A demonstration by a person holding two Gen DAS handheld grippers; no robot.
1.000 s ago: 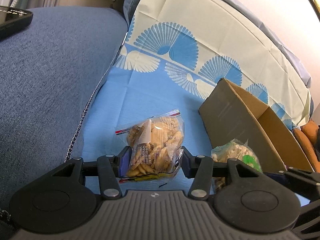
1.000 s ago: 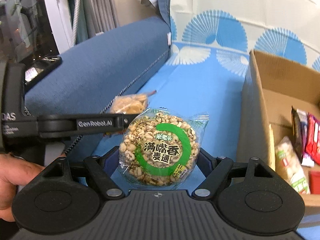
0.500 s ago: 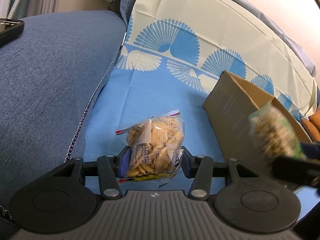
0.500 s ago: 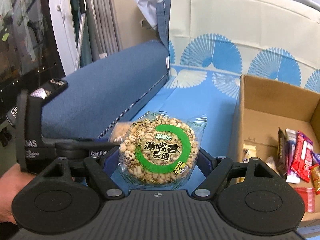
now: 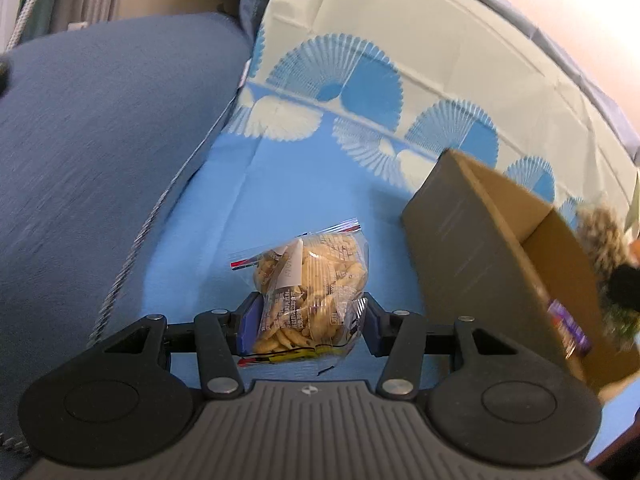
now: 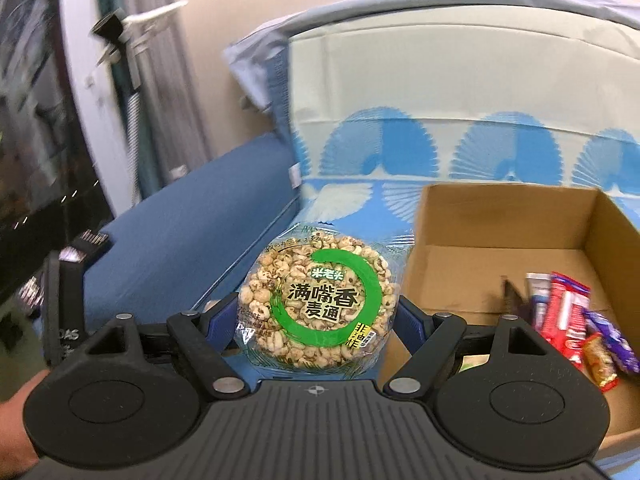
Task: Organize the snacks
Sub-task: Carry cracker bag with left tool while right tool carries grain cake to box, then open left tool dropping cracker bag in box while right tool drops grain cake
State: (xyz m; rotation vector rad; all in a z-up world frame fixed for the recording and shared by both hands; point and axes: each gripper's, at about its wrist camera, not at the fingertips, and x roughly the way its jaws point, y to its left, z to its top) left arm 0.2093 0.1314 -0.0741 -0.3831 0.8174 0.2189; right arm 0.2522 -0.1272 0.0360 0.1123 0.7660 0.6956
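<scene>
Open brown cardboard box [image 6: 500, 216] standing on the blue fan-patterned cloth [image 5: 288, 168] that covers the sofa seat and backrest. Inside the box, at its right side: several wrapped snack bars [image 6: 568, 312], red-and-white, purple and orange, lying in a loose pile on the box floor; rest of the floor bare. From the left wrist view, only the box's outer wall [image 5: 472, 248] and a purple wrapper inside are plain.

Left gripper [image 5: 304, 316] clamped with its blue-padded fingers [image 5: 250, 318] on a clear plastic bag of small golden crackers [image 5: 312, 280], held above the cloth just left of the box. Right gripper [image 6: 318, 320] clamped on a round clear-wrapped puffed-grain cake with a green ring label [image 6: 320, 300], held up in front of the box's left wall, near its near-left corner. A hand [image 6: 16, 420] at the lower left edge of the right wrist view, beside the black body of the other gripper.

Against a second ago: puffed-grain cake raised and carried toward the box, now a blur over the box's far side at the right edge of the left wrist view; more of the box's inside visible; cracker bag shifted slightly nearer the box; both grips unchanged.
</scene>
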